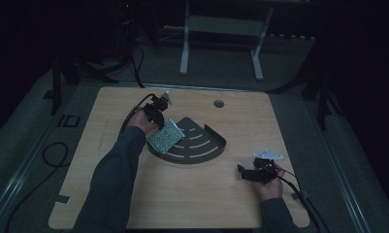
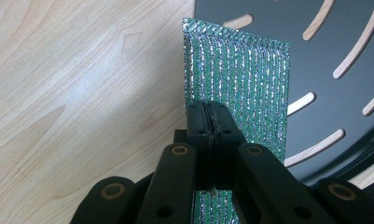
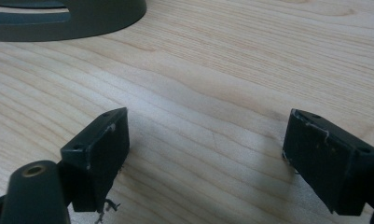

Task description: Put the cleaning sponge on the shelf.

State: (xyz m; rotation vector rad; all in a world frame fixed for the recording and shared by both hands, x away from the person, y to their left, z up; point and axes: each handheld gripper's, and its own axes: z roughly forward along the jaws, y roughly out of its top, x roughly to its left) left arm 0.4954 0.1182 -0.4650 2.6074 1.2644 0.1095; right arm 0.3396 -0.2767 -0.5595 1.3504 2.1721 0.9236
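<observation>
A green glittery scouring pad [image 1: 165, 136] hangs over the left edge of a dark fan-shaped slotted tray [image 1: 202, 154]. My left gripper [image 1: 159, 119] is shut on the pad's near edge; in the left gripper view the pad [image 2: 240, 79] stands on edge between the closed jaws of the gripper [image 2: 214, 119], partly over the tray [image 2: 329, 51]. My right gripper [image 1: 244, 172] rests low near the table's right front, open with nothing between its fingers [image 3: 105, 154]. In the right gripper view it [image 3: 205, 154] faces bare wood, with the tray's rim [image 3: 82, 23] at top left.
The wooden table [image 1: 134, 194] has a round cable hole [image 1: 218, 103] at the back. Cables trail from both grippers off the table. A white desk frame [image 1: 221, 39] stands on the floor beyond the table.
</observation>
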